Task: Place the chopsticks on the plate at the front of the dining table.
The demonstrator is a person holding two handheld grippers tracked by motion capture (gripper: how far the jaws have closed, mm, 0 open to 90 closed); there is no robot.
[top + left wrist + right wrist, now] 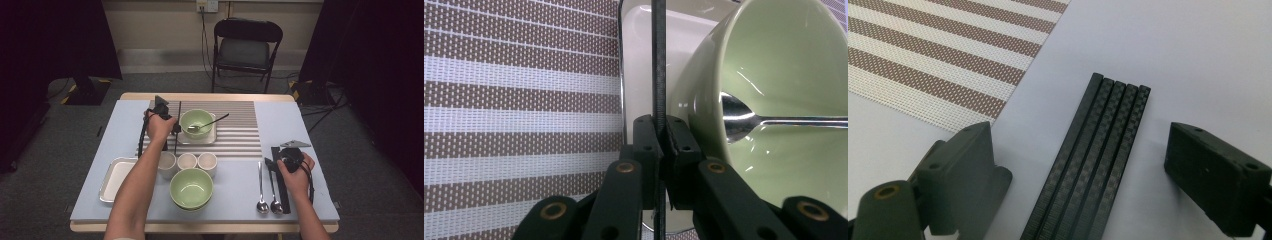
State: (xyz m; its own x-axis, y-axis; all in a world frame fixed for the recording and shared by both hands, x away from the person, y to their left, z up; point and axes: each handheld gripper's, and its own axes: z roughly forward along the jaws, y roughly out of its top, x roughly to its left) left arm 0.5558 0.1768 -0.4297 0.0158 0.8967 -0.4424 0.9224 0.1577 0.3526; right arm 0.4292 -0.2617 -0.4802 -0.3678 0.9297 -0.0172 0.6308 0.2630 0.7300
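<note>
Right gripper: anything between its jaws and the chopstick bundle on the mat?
Nothing visible. The right gripper has its jaws open on either side of the black chopsticks, which lie flat on the blue mat. The two spoons lie off to the side, clear of the jaws.

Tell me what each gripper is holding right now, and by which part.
The left gripper is shut on a black chopstick, pinched partway along its shaft, beside the green bowl. The right gripper holds nothing; its jaws stand open around the black chopsticks on the table.
</note>
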